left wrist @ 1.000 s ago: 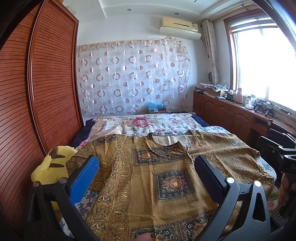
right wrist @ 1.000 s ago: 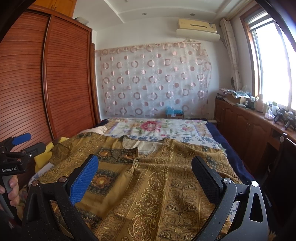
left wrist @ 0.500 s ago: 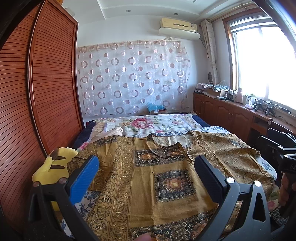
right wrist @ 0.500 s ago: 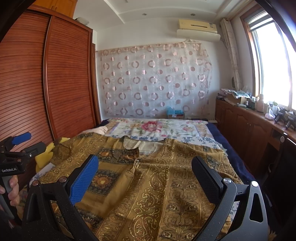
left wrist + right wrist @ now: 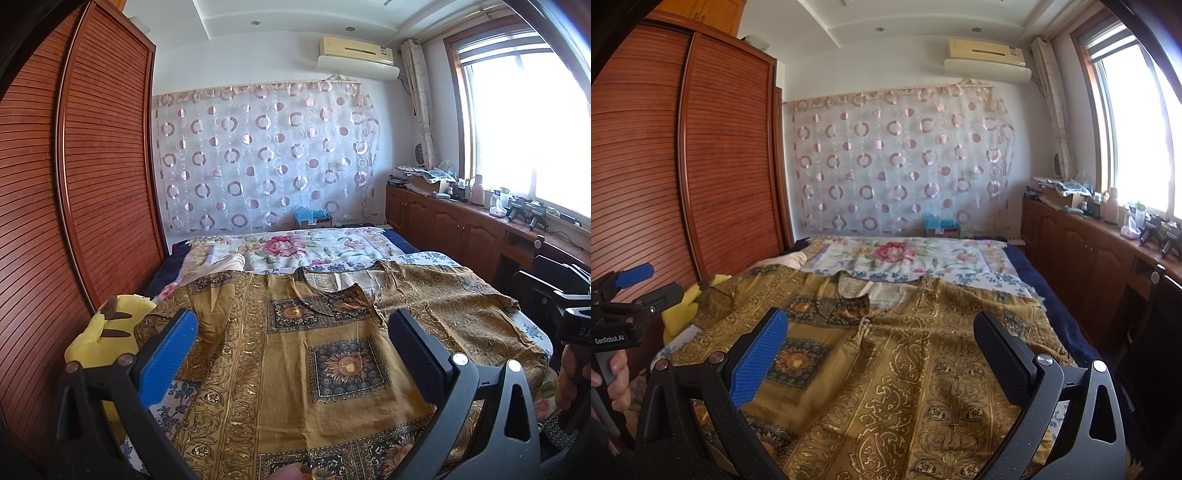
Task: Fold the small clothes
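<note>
Mustard-gold printed cloth, the garment (image 5: pixel 332 354), lies spread front-up across the bed (image 5: pixel 306 251), neckline toward the far curtain, so every edge is open to you before the first fold. Left of the garment, a yellow plush toy (image 5: pixel 99 332) sits against the wardrobe (image 5: pixel 74 184); the left sleeve drapes just beside it, which could snag a fold from that side. Over the garment's left half your left claw (image 5: pixel 291 354) hovers with jaws wide and nothing between them, likely lined up for a hem or side grab. Over its right half your right claw (image 5: pixel 879 358) also hangs spread wide and empty, above the paisley panel. Right of the garment runs the wooden cabinet (image 5: pixel 1089 258) under the window. Folding looks not yet begun.
</note>
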A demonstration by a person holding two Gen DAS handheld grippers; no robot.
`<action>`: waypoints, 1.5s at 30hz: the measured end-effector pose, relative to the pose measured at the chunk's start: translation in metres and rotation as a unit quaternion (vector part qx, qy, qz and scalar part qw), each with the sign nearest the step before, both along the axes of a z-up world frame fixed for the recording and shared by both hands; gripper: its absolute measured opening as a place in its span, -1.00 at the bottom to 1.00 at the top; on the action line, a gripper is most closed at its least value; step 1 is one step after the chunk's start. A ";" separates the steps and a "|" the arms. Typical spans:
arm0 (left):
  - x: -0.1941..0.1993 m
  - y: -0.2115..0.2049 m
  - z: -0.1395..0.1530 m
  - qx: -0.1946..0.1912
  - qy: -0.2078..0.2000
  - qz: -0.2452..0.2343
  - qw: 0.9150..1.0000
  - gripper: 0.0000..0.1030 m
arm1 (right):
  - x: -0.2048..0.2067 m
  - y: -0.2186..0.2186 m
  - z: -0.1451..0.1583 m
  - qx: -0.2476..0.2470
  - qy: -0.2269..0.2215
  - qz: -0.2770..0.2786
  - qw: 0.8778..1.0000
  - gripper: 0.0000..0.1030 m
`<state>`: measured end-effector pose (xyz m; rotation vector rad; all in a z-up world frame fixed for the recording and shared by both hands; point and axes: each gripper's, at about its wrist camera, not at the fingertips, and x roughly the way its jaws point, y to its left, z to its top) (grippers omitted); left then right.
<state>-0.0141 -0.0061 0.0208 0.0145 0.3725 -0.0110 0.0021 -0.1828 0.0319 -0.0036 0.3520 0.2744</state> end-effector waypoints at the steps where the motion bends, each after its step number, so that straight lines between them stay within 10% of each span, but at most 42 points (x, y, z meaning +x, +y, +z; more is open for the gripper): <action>1: 0.000 -0.004 -0.001 0.001 0.000 0.000 1.000 1.00 | 0.000 0.000 0.000 0.000 0.001 0.000 1.000 0.99; 45: 0.050 0.092 -0.085 -0.015 0.108 0.041 0.993 1.00 | 0.081 0.057 -0.071 -0.059 0.104 0.063 0.991 0.99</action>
